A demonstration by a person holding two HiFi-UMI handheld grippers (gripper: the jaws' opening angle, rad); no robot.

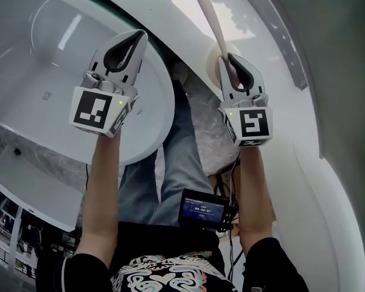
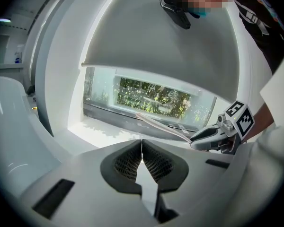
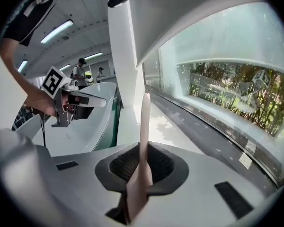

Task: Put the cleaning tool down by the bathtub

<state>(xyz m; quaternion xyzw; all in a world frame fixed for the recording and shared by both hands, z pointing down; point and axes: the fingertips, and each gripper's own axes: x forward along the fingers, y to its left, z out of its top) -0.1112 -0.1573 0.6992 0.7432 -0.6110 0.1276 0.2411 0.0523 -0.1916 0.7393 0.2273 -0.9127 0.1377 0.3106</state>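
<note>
Two grippers: right gripper (image 3: 143, 150) fingers (image 3: 123, 167) clamp the cleaning tool (image 3: 145, 122); left gripper (image 2: 141, 144) fingers (image 2: 125, 167) meet, empty.

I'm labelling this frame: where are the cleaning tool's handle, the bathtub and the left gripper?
cleaning tool handle (image 3: 144, 126), right gripper view, on the shaft above the jaws.
bathtub (image 1: 155, 123), head view, on its white rim.
left gripper (image 2: 141, 148), left gripper view, where its shut jaws meet.

Left gripper (image 1: 135, 36): jaws pressed together, nothing held between them.
Right gripper (image 1: 231, 59): jaws clamped on a thin pale tool handle (image 1: 210, 17).
Forearms (image 1: 103, 184): both bare, extended forward, held apart side by side.
</note>
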